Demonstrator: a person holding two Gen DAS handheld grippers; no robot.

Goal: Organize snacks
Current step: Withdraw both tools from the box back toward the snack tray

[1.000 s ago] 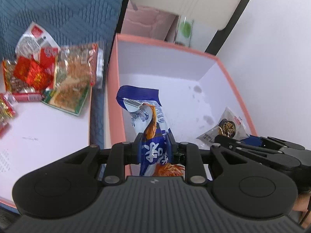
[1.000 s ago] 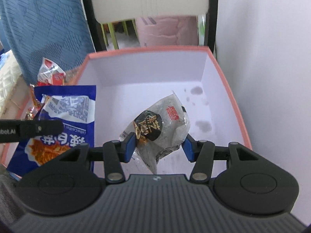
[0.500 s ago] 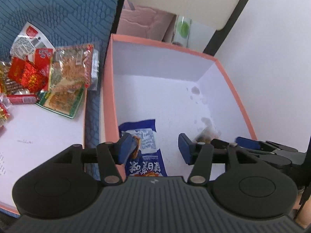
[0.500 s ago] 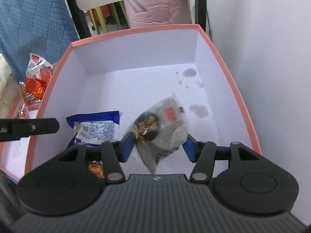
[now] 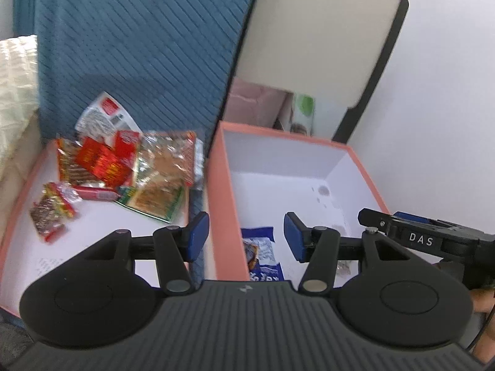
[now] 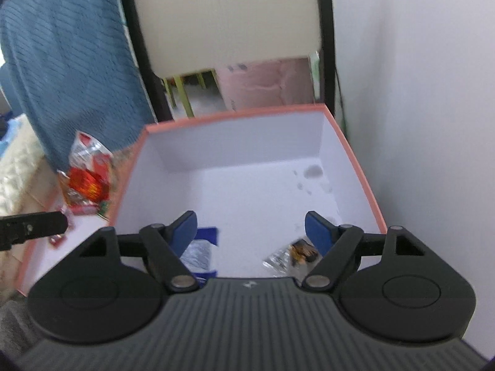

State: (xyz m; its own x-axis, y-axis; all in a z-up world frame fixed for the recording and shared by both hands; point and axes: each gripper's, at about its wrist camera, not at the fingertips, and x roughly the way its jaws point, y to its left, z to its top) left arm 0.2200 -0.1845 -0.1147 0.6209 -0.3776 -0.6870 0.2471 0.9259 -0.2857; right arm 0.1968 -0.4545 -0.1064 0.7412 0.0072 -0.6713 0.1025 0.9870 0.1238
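Left wrist view: the left gripper (image 5: 246,235) hangs with its jaws apart and nothing between them, straddling the near wall of the pink-rimmed box (image 5: 216,167). The blue snack packet (image 5: 263,256) lies released on the box's white floor. To the left, a heap of red and green snack packets (image 5: 123,170) sits on a shallow tray (image 5: 15,216). From the right wrist, the right gripper (image 6: 250,232) is spread wide, having just been opening, and empty; the clear packet with the dark label (image 6: 294,255) rests on the box floor beneath it, near the blue one
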